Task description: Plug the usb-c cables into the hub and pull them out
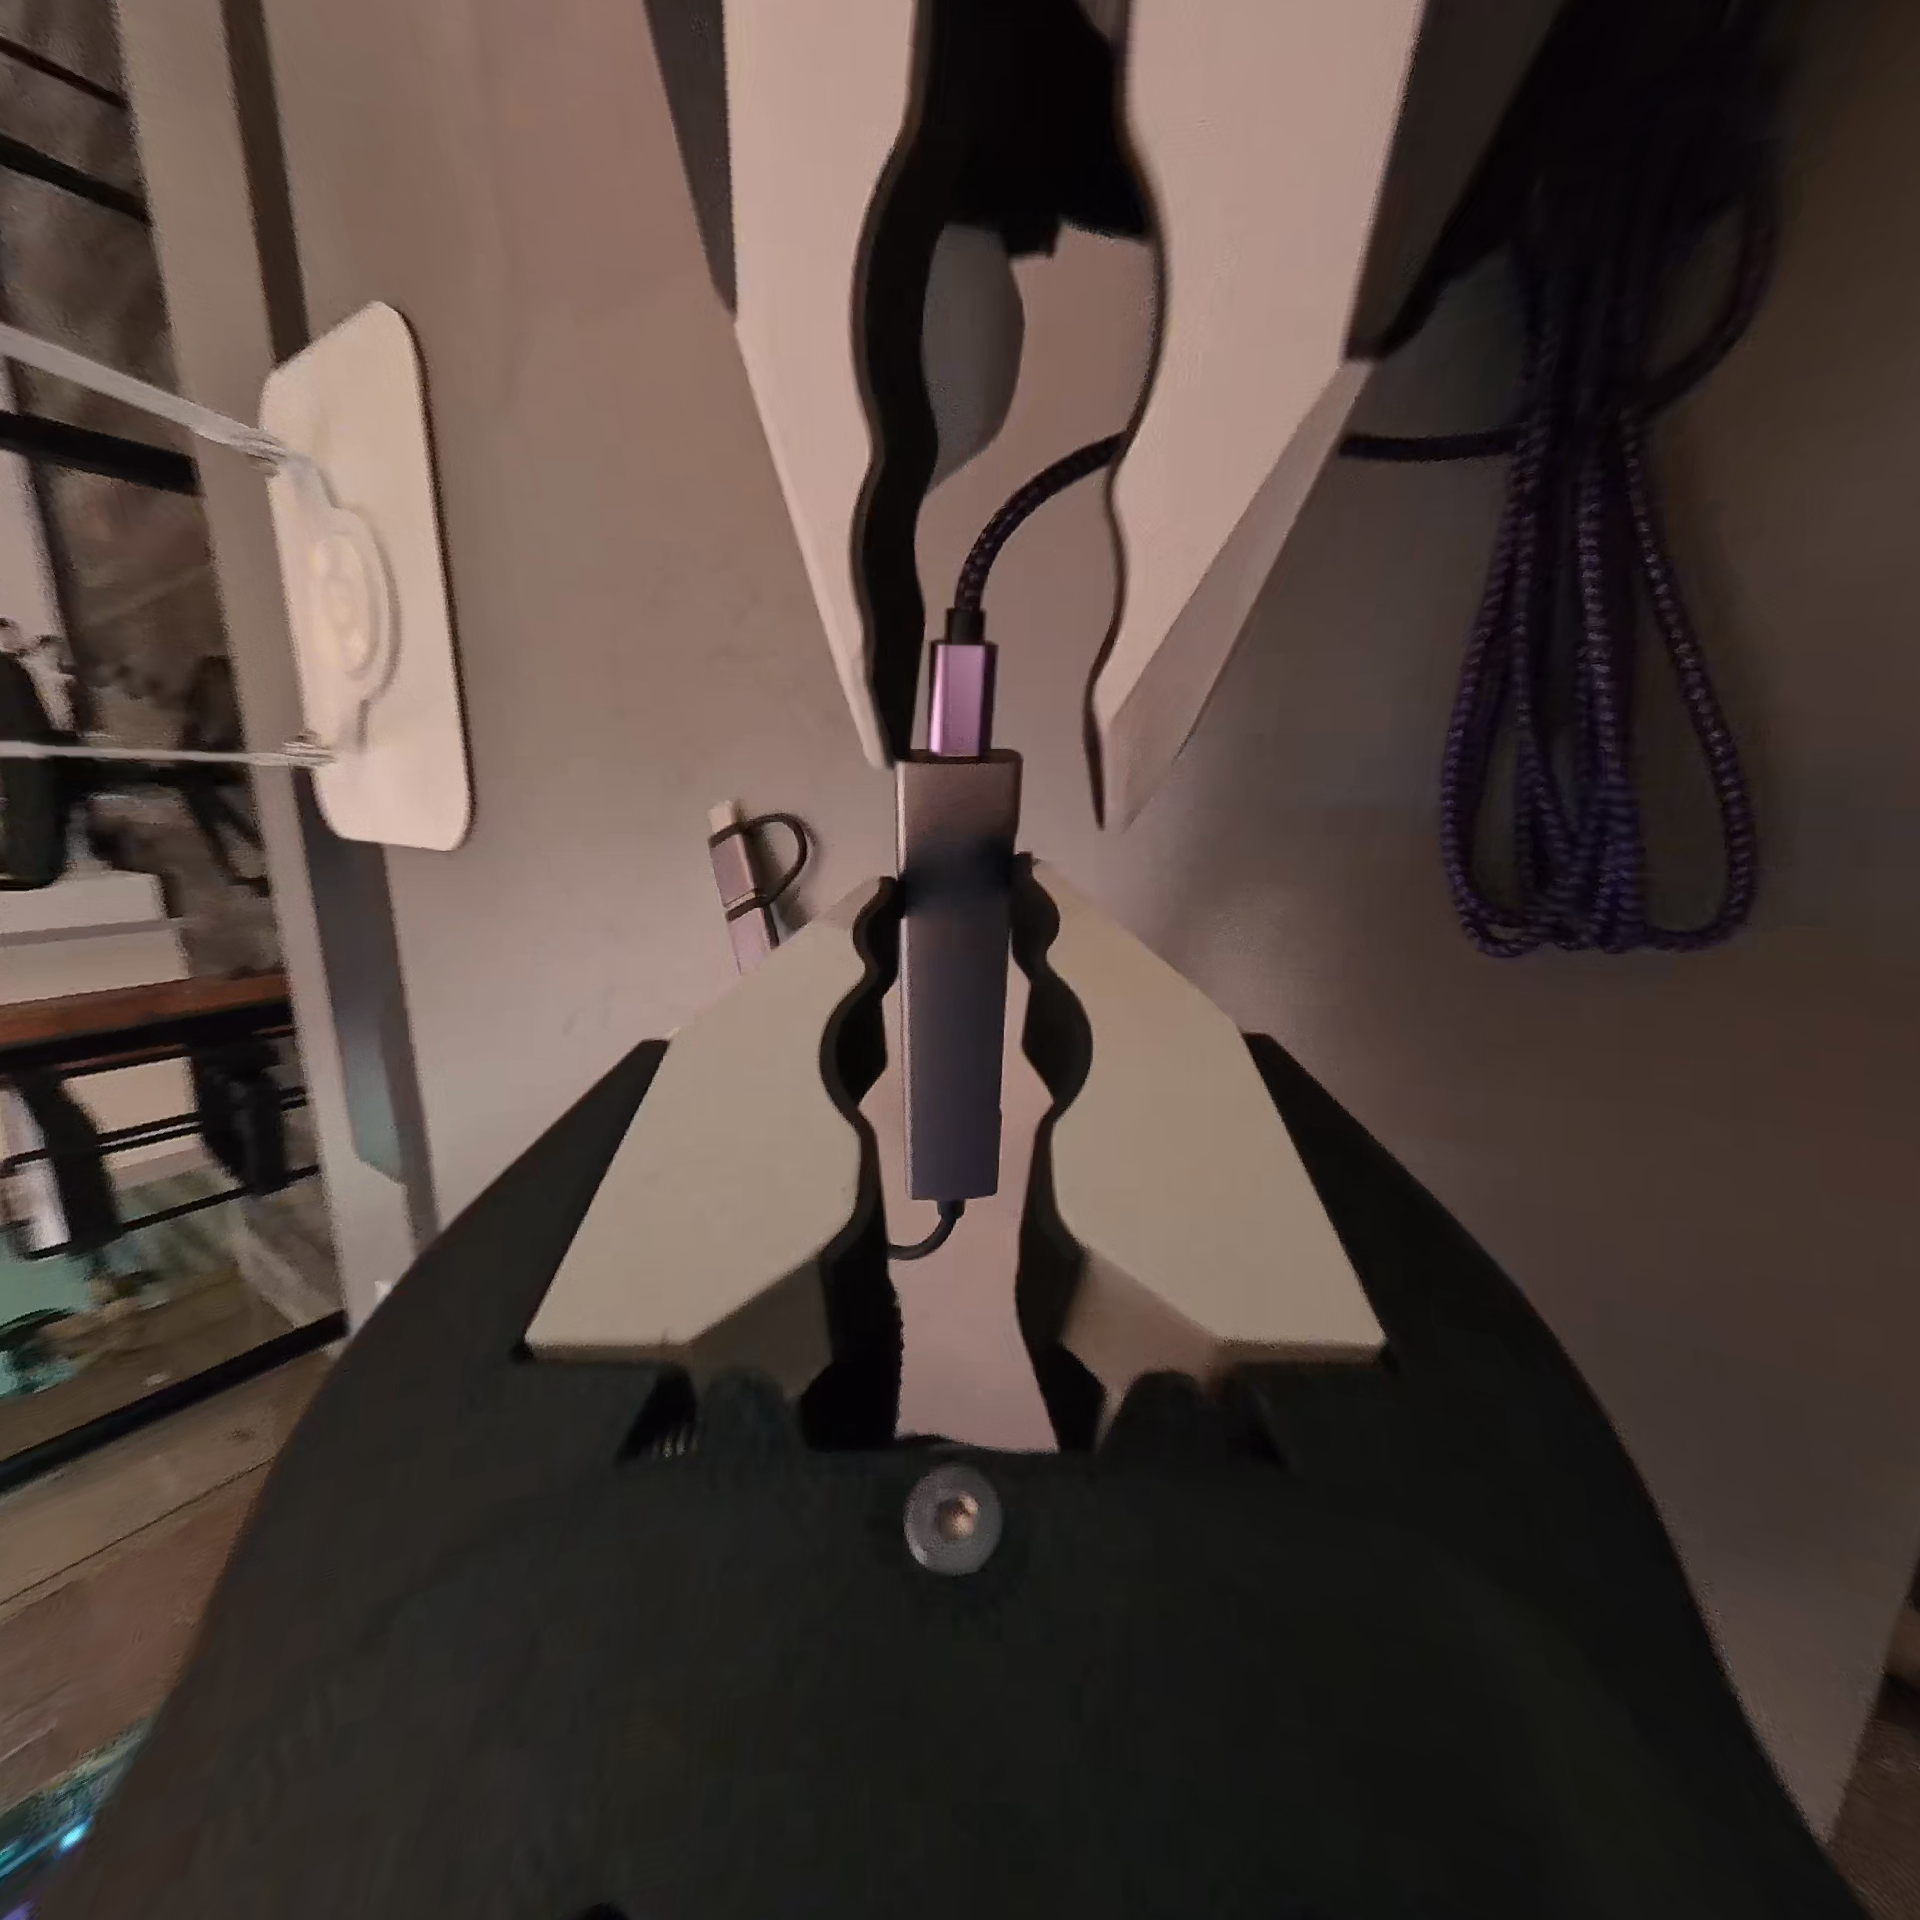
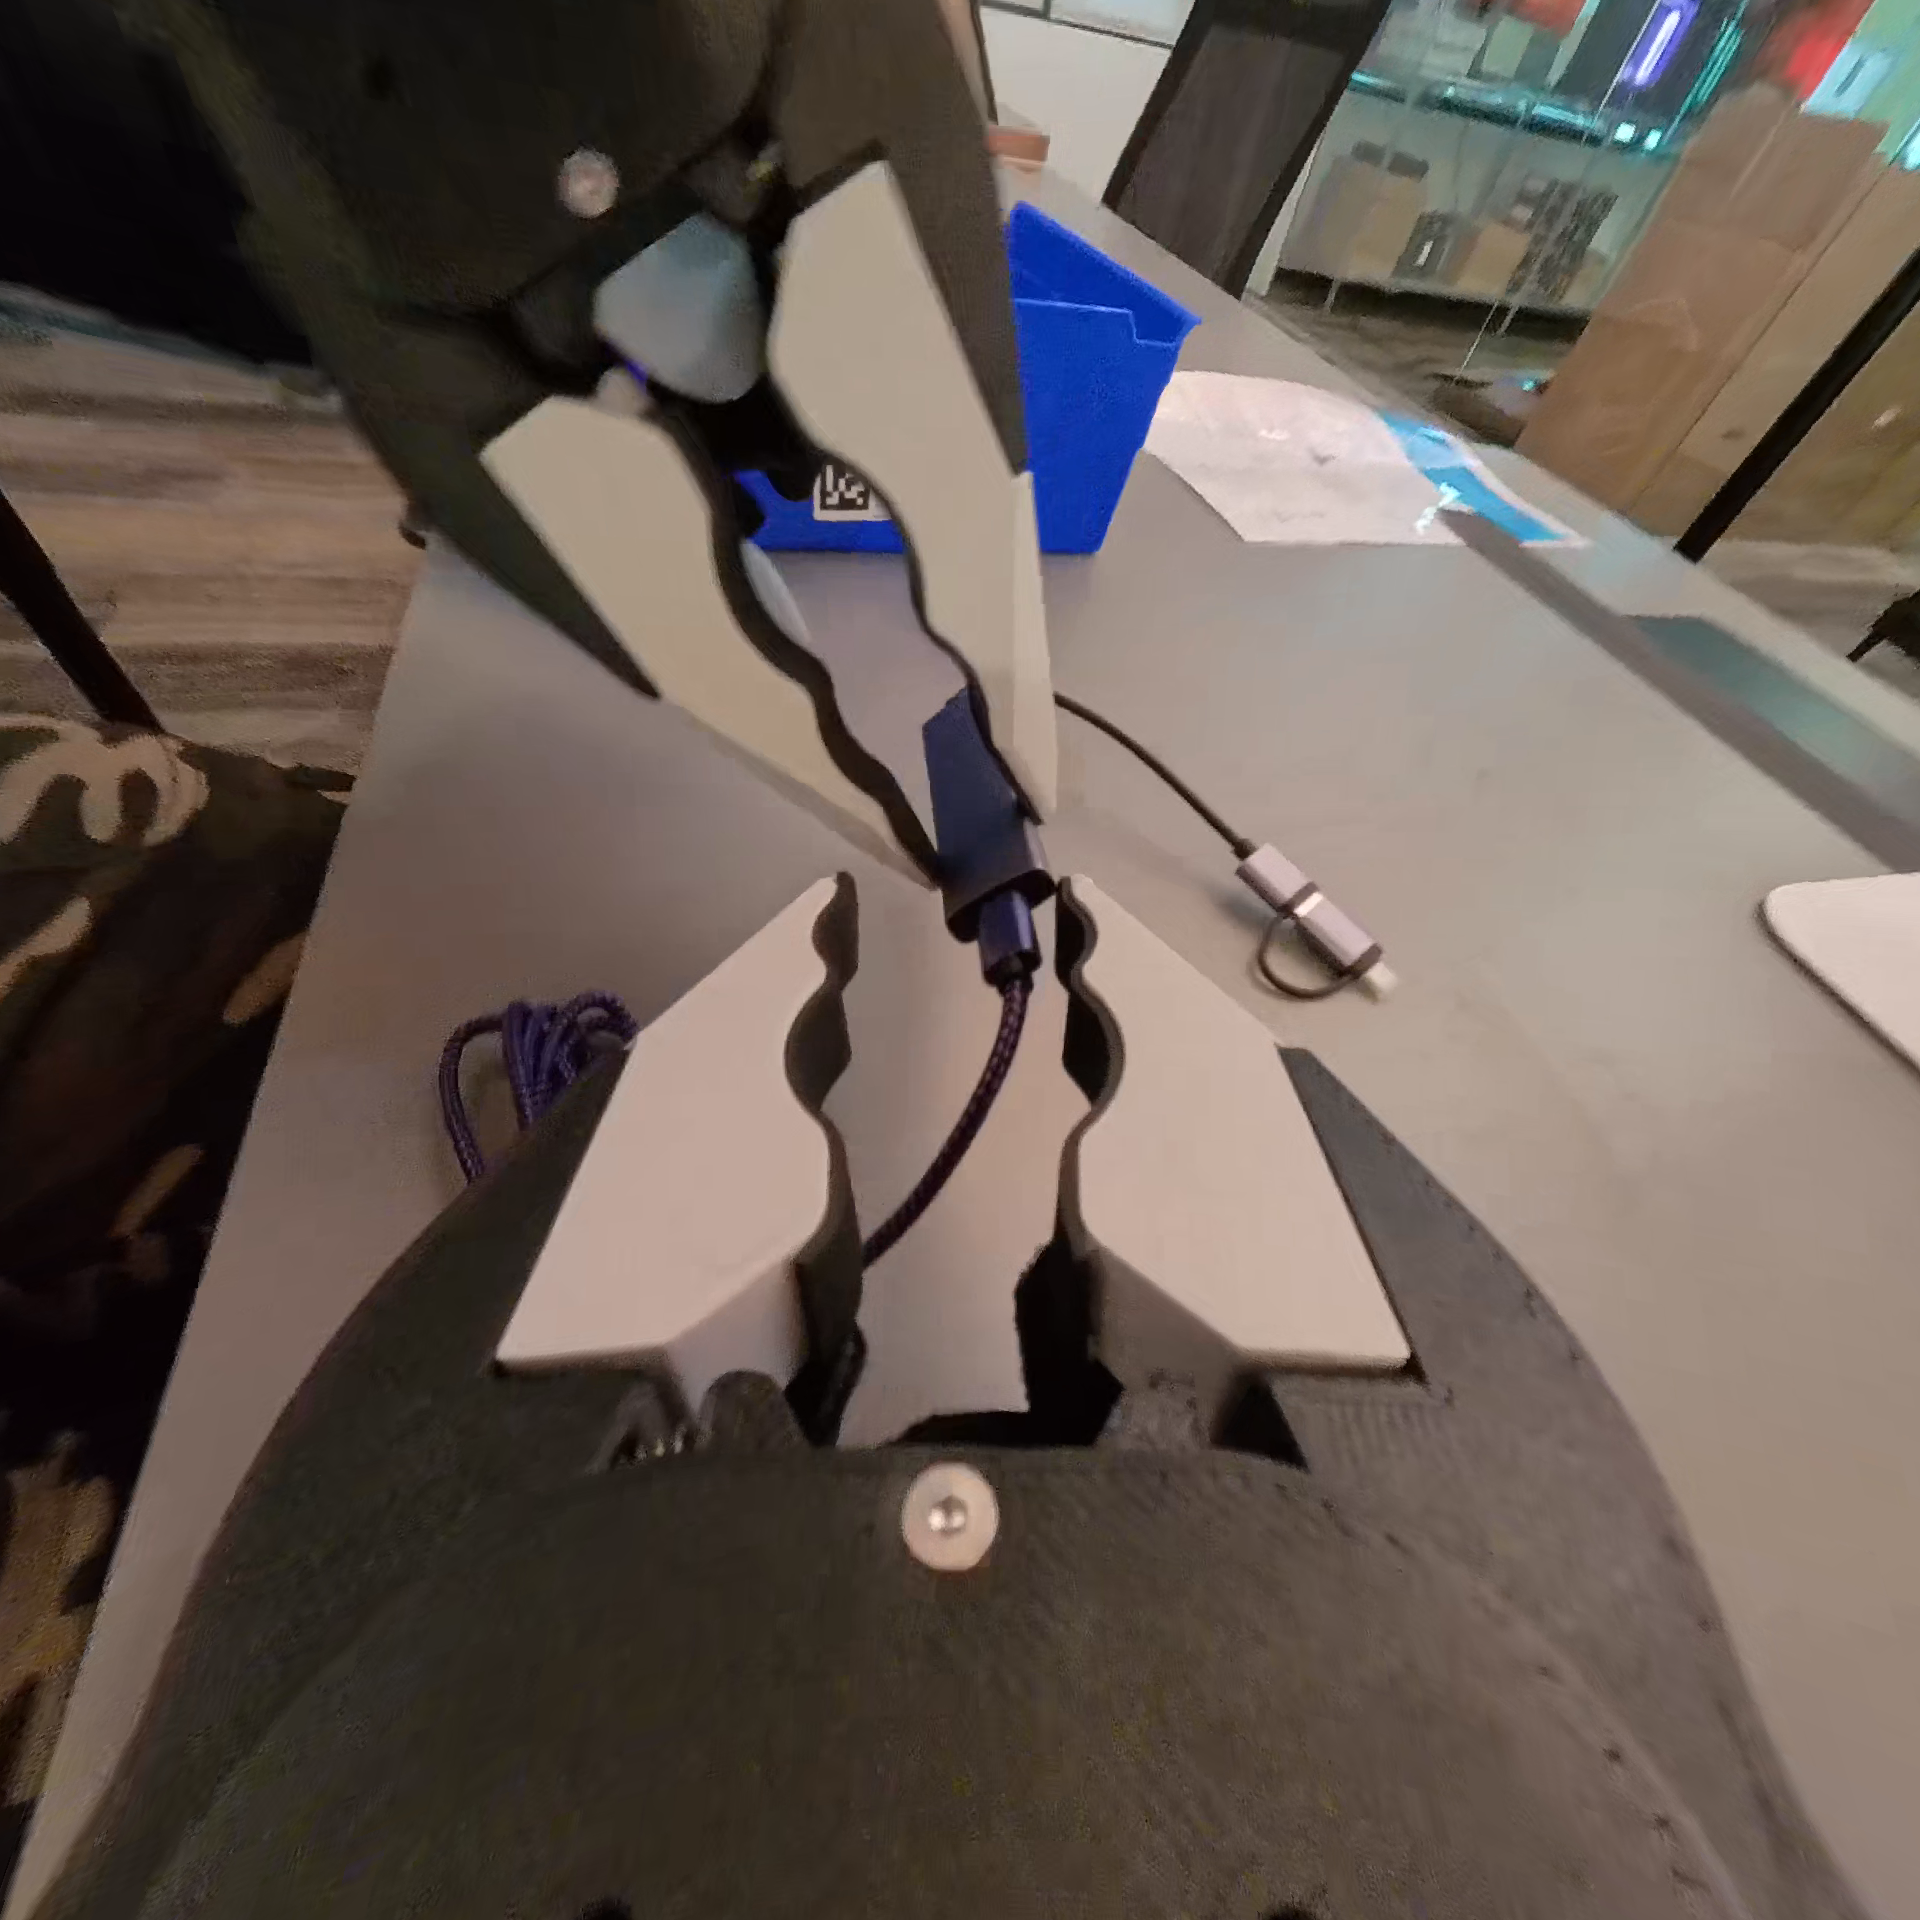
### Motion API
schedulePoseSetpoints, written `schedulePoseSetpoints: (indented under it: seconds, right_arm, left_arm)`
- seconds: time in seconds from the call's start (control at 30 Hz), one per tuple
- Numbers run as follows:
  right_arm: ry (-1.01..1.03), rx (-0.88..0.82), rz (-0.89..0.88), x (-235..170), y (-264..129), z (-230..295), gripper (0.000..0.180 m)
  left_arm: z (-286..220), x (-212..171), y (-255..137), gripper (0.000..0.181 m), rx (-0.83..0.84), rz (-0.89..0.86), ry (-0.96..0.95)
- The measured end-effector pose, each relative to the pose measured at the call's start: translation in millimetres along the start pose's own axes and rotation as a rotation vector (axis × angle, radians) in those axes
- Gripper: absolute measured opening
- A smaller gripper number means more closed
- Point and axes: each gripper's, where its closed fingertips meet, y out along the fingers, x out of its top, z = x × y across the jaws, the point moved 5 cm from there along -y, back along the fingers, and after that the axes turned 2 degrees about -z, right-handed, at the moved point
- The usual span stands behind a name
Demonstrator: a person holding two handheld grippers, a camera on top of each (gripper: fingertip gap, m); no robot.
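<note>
purple plug [image 1: 964, 694]: seated in the end of the hub, its braided cable [image 1: 1023, 509] running back between the fingers of the right gripper.
hub [image 1: 956, 997]: slim grey bar, held up off the counter [image 2: 1455, 727], pointing at the right gripper.
left gripper [image 1: 956, 883]: clamped on the hub, fingertips pinching its sides just behind the plugged end.
right gripper [image 2: 951, 894]: fingers apart, straddling the plug and cable; one finger is just beside the plug, but i cannot tell if it touches.
hub's own lead [image 2: 1153, 769]: trails from the hub across the counter to a grey adapter [image 2: 1309, 920] lying beside the hub.
spare cable [image 1: 1600, 675]: coiled purple bundle on the counter, well apart from the hub.
step: plug looks fully in, so the pull-out seems next.
next move: close the right gripper on the plug's metal shell, not the cable, and draw straight back while the left gripper holds the hub firm.
</note>
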Motion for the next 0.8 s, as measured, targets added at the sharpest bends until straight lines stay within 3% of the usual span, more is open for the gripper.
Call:
schedulePoseSetpoints:
  seconds: [0.1,0.4,0.6,0.8]
  right_arm:
    - [0.089,0.027,0.013,0.0,3.7,-2.3,0.037]
    - [0.494,0.178,-0.048,2.7,-1.3,-13.1,0.008]
    - [0.524,0.133,-0.068,11.9,-7.1,-17.9,0.006]
    - [0.429,-0.003,-0.035,45.6,-28.1,-32.1,0.006]
  left_arm:
    - [-1.5,5.4,0.0,0.018,0.097,0.02,0.041]
    - [1.5,13.4,-9.4,0.019,0.291,0.0,0.134]
    - [8.7,14.6,-19.2,0.025,0.357,-0.035,0.079]
    - [34.3,-2.0,-55.6,0.041,0.41,-0.12,-0.178]
